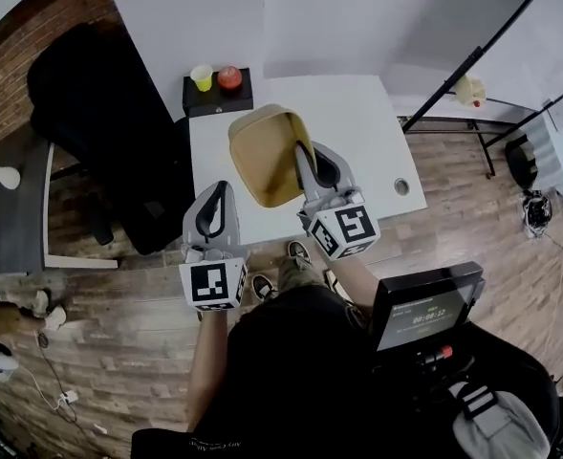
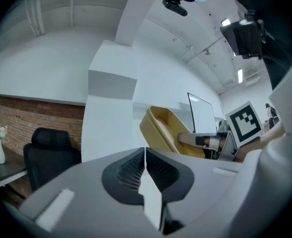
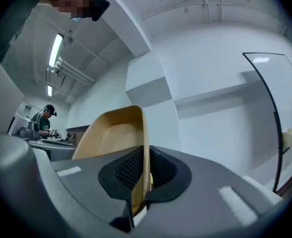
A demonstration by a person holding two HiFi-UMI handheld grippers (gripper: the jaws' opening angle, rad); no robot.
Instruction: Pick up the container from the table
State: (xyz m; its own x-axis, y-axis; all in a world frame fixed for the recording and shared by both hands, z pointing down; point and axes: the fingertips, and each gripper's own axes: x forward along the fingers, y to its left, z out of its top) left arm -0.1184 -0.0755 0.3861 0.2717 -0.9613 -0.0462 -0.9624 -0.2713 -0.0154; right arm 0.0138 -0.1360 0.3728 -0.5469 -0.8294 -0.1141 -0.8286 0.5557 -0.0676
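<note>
A tan-yellow container (image 1: 267,151) hangs tilted on its side over the white table (image 1: 357,113), its hollow facing me. My right gripper (image 1: 306,157) is shut on its rim from the right. In the right gripper view that thin rim (image 3: 145,148) runs straight between the pads of the right gripper (image 3: 146,170). My left gripper (image 1: 219,192) is shut with nothing in it, apart from the container at the table's front left edge. In the left gripper view the left gripper (image 2: 145,157) has its pads together, with the container (image 2: 163,128) ahead to the right, the right gripper's fingers (image 2: 205,141) on it.
A black box (image 1: 218,98) at the table's far edge carries a yellow cup (image 1: 202,76) and a red ball (image 1: 229,76). A black chair (image 1: 99,113) stands left of the table. A screen device (image 1: 424,304) sits near my right side. A person (image 3: 44,120) works far off.
</note>
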